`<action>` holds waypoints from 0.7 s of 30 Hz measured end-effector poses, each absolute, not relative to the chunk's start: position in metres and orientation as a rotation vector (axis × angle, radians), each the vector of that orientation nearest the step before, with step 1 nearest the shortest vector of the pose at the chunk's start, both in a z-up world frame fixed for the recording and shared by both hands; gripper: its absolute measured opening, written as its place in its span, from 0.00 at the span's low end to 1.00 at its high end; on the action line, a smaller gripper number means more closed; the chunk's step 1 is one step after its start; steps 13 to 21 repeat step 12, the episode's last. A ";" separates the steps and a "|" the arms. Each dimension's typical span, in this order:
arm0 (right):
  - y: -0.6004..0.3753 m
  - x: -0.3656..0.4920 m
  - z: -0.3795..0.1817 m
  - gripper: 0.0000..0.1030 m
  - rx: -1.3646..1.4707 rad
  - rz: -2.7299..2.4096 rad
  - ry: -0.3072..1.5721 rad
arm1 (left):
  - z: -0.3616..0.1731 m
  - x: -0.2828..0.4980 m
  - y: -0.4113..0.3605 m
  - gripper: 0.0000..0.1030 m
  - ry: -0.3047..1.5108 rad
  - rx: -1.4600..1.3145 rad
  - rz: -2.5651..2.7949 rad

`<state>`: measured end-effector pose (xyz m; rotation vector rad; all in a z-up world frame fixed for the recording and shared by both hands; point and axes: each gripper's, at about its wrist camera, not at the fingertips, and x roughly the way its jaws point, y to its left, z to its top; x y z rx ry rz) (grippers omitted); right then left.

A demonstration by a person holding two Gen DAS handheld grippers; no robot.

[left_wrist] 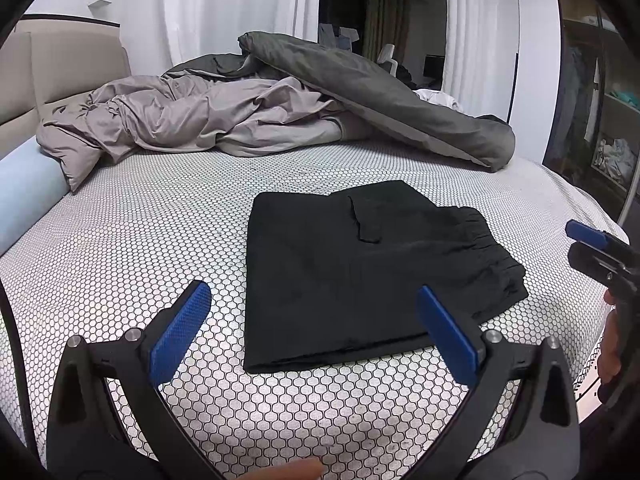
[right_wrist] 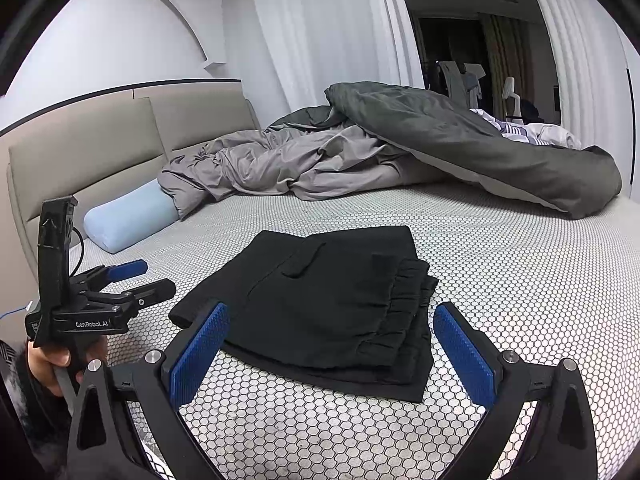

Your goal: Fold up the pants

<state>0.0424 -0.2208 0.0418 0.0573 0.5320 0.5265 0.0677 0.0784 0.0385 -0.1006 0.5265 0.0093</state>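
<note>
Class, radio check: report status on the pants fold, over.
Left tool open, right tool open, both empty, off the cloth. Black pants folded in a compact stack on the bed. Rumpled duvet well behind, nothing in the way.

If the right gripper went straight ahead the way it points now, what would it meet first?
Most likely the folded black pants: they lie on the bed directly ahead of the open right gripper, between its fingers' line. Depth is unclear, but nothing shows in between.

Rumpled grey duvet (left_wrist: 280,116), pale blue bolster (right_wrist: 128,220), beige headboard (right_wrist: 100,148), white curtains (left_wrist: 224,8)
</note>
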 end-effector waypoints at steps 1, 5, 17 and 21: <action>-0.221 0.043 0.041 1.00 0.056 0.527 0.533 | 0.038 0.068 0.079 0.99 0.527 -0.099 0.009; -0.222 0.044 0.041 1.00 0.060 0.524 0.532 | 0.039 0.068 0.081 0.99 0.526 -0.100 0.006; -0.221 0.043 0.040 1.00 0.055 0.528 0.535 | 0.041 0.068 0.085 0.99 0.522 -0.091 -0.001; -0.221 0.043 0.040 1.00 0.055 0.528 0.535 | 0.041 0.068 0.085 0.99 0.522 -0.091 -0.001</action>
